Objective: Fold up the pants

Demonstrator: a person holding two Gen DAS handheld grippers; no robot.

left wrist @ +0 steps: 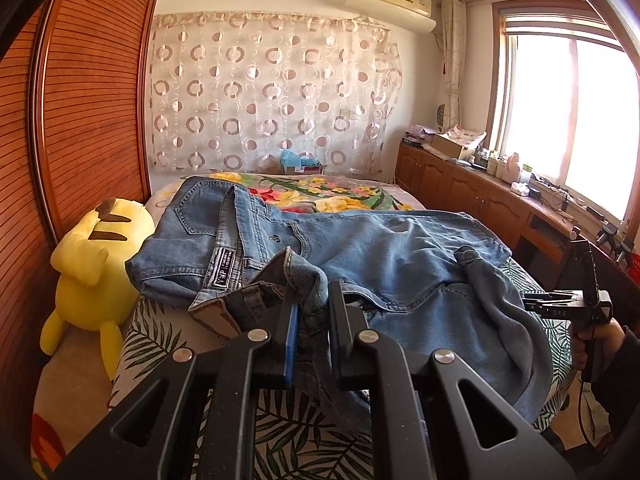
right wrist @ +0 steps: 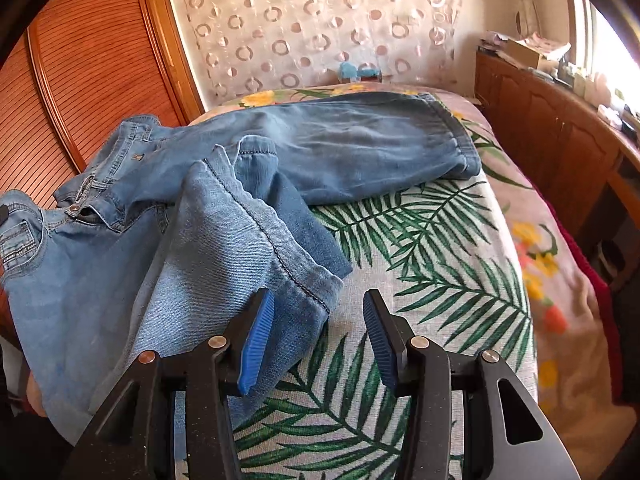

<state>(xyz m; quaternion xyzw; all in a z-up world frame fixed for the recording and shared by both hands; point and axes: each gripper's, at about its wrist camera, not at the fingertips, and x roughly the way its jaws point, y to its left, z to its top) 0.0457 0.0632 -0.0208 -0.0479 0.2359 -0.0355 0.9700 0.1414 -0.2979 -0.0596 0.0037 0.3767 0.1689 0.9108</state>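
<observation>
So, left cam: my left claw [left wrist: 310, 320] is clamped on a bunch of denim at the near edge of the jeans [left wrist: 360, 252], which sprawl across the bed [left wrist: 160, 332]. Soft, floppy, fairly heavy cloth; sags where unsupported. Right claw [left wrist: 576, 304] visible off to the side.

Right cam: right claw [right wrist: 316, 336] jaws apart, nothing btwn them, leg hem [right wrist: 304, 284] just beside the left pad. Best hold, I reckon: thick stitched hem, less slip.

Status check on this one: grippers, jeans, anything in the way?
Left gripper shut on jeans fabric. Right gripper open, empty, beside a leg hem. Jeans rumpled on bed. Nothing blocking.
</observation>
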